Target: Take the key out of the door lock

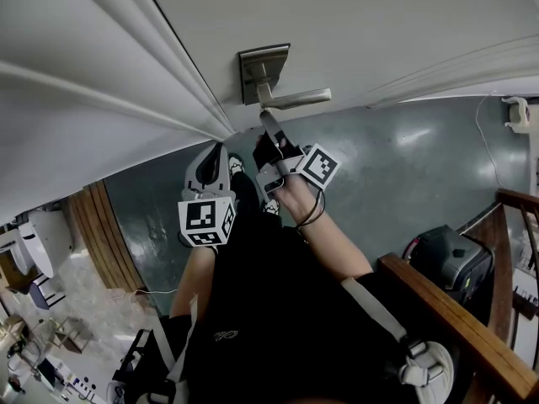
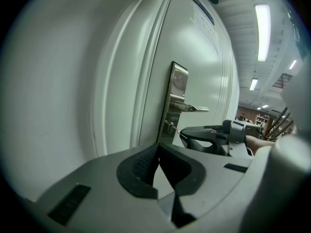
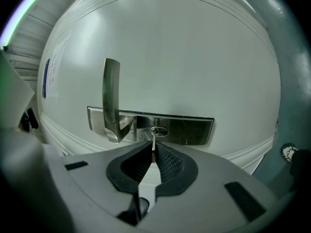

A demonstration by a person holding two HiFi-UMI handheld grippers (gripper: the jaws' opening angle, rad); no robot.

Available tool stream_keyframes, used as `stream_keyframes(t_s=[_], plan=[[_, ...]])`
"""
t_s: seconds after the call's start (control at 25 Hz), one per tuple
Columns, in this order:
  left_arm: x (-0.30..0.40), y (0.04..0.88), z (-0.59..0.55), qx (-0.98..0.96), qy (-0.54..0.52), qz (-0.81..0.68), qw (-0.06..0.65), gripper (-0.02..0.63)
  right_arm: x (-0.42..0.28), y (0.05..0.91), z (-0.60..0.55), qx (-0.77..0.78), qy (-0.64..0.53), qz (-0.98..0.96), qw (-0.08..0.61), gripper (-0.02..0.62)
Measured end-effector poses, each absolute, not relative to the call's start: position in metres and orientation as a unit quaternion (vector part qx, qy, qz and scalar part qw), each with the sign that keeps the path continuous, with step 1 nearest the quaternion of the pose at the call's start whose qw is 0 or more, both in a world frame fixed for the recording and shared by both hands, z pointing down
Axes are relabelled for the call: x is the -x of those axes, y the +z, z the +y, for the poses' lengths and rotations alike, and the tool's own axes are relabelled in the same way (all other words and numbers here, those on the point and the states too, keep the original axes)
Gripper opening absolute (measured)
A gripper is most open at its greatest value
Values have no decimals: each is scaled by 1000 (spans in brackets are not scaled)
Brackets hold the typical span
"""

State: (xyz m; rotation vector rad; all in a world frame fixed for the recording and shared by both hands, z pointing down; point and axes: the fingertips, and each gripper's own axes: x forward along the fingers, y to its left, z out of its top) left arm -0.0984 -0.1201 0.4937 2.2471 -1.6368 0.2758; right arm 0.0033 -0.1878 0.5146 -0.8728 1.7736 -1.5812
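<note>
key (image 3: 153, 140) | pinched between right tongs (image 3: 153, 149) | tip at door lock (image 3: 159, 131)

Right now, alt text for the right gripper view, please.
The right gripper is shut on the key, which sits in the keyhole of a metal lock plate on a white door. The lever handle is to its left.

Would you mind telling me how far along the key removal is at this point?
Done: the right gripper is shut on the key.
In hand: that grip, with the key's blade apparently seated in the keyhole of the lock plate.
Left: drawing the key straight out of the lock.
The left gripper is shut, empty and clear of the lock.
</note>
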Motion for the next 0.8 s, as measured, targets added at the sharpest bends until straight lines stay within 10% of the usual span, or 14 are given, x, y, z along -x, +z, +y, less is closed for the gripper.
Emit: stream_keyframes(t_s=[0.8], plan=[[87,493,-107,-796,97,-571,174,23,-11,512,-162,334,-580,692,273,29]])
